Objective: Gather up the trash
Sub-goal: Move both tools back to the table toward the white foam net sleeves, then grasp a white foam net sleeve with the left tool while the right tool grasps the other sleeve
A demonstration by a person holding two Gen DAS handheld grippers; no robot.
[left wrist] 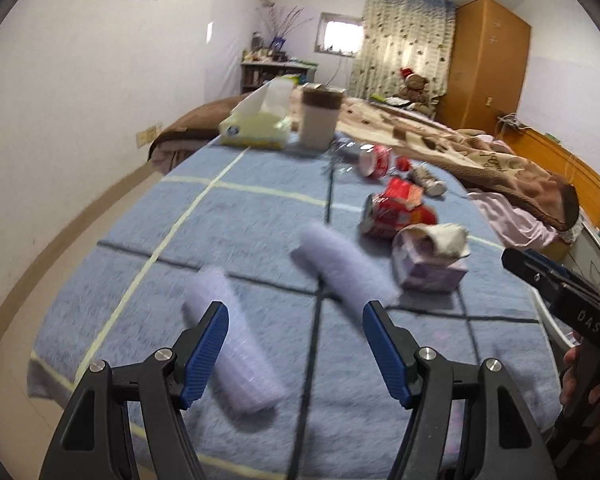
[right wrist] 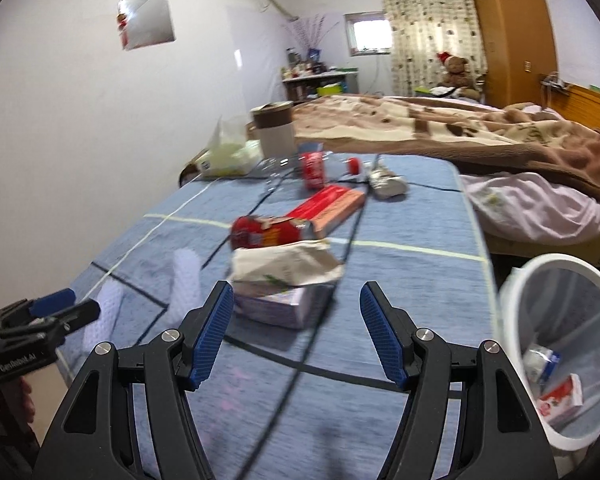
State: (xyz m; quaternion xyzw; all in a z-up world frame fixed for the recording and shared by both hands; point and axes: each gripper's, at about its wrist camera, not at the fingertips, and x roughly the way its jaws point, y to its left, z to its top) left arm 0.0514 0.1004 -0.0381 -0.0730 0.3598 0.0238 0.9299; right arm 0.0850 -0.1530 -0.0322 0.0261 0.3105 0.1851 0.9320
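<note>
Trash lies scattered over a blue checked blanket (left wrist: 236, 232) spread on a table. In the left wrist view the left gripper (left wrist: 296, 322) hovers above it with its blue-padded jaws apart and nothing between them. Two pale lilac foam tubes lie just ahead: one (left wrist: 236, 356) under the left jaw, the other (left wrist: 340, 268) further on. Beyond sit a crumpled lilac tissue pack (left wrist: 428, 260), a crushed red drinks can (left wrist: 396, 216), a clear plastic bottle with a red label (left wrist: 364, 158) and a yellow tissue box (left wrist: 256, 128) beside a brown-lidded white cup (left wrist: 318, 120). At the right edge a hand grips the black handle of the right gripper (left wrist: 564, 284).

In the right wrist view the right gripper (right wrist: 296, 308) is likewise spread and empty, pointing at the tissue pack (right wrist: 284, 280). A white mesh wastebasket (right wrist: 560, 320) stands off the table's right edge with a few scraps inside. A brown-blanketed bed (right wrist: 440, 124) fills the room behind.
</note>
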